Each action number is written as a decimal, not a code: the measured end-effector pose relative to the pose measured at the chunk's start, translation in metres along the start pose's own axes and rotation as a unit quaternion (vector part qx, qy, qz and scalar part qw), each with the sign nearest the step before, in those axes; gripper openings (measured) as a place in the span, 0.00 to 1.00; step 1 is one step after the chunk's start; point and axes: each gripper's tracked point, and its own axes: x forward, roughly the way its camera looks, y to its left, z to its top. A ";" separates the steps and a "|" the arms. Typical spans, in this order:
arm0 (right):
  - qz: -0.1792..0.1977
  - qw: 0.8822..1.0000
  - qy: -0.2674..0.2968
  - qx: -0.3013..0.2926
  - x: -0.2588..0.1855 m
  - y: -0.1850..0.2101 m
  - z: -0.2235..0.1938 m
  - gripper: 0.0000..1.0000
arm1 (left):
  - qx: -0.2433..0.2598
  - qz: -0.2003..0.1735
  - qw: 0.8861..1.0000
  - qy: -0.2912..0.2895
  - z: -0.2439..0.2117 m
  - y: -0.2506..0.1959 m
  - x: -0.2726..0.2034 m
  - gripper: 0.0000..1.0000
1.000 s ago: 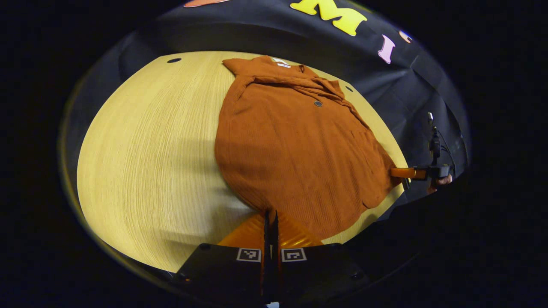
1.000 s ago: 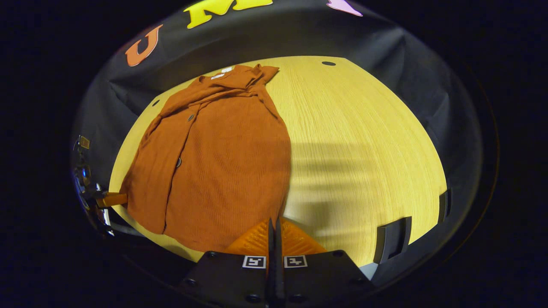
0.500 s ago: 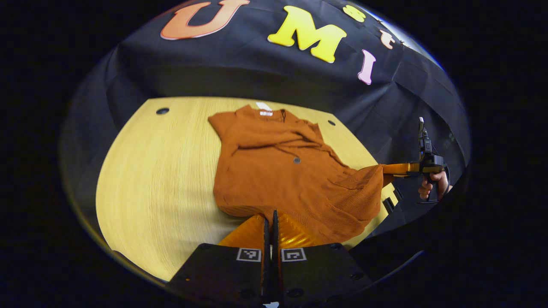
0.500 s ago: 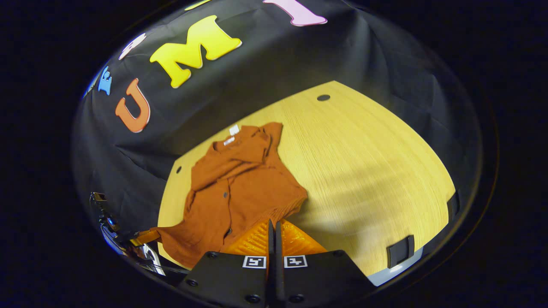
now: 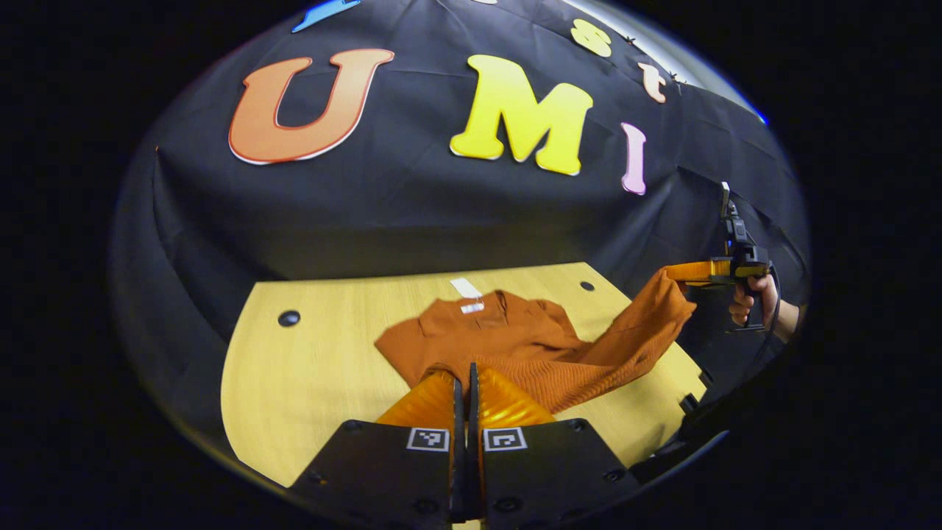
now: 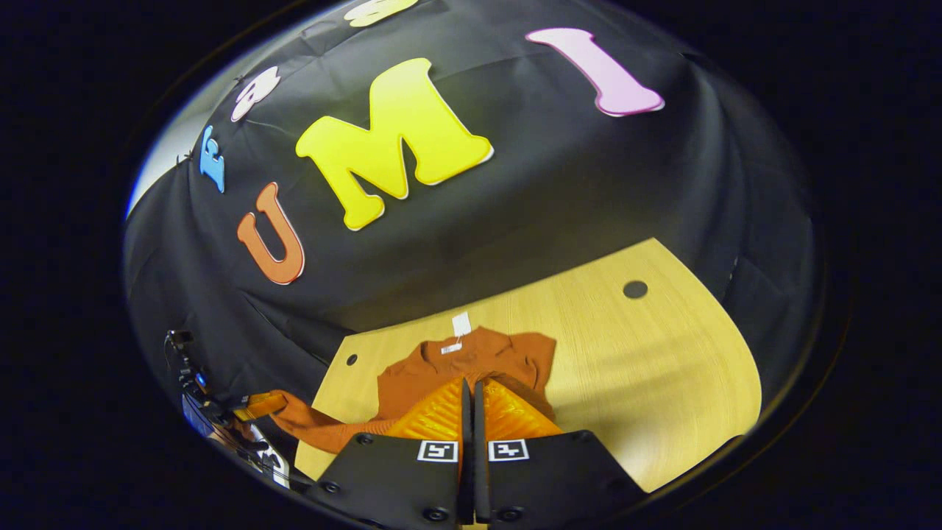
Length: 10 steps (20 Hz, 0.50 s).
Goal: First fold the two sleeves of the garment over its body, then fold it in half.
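both your left gripper (image 5: 465, 379) and right gripper (image 6: 471, 394) pinch the garment (image 5: 515, 346) hem aloft over the table (image 5: 309, 368); uneven travel could skew the fold.

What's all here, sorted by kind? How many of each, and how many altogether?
Garments: 1, the rust-orange garment, its hem lifted off the table.
Tables: 1, the wooden table.
Grippers: 2, the left gripper and the right gripper, each shut on the garment's hem.
Hands seen: 1, the hand holding the right gripper.
Total: 5.
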 end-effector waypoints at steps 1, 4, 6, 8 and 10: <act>0.005 1.000 0.000 -0.007 0.018 0.001 0.011 0.00 | -0.002 0.007 1.000 -0.006 0.016 0.014 0.017 0.03; 0.000 1.000 0.009 -0.023 0.082 -0.008 0.034 0.00 | -0.021 0.018 1.000 -0.002 0.037 0.047 0.071 0.03; -0.007 0.999 0.014 -0.028 0.135 -0.018 0.049 0.00 | -0.044 0.033 0.998 0.010 0.041 0.070 0.111 0.03; -0.015 0.999 0.027 -0.037 0.190 -0.027 0.050 0.00 | -0.070 0.042 0.996 0.021 0.039 0.081 0.157 0.03; -0.021 0.998 0.044 -0.043 0.235 -0.039 0.037 0.00 | -0.094 0.052 0.993 0.045 0.022 0.088 0.198 0.03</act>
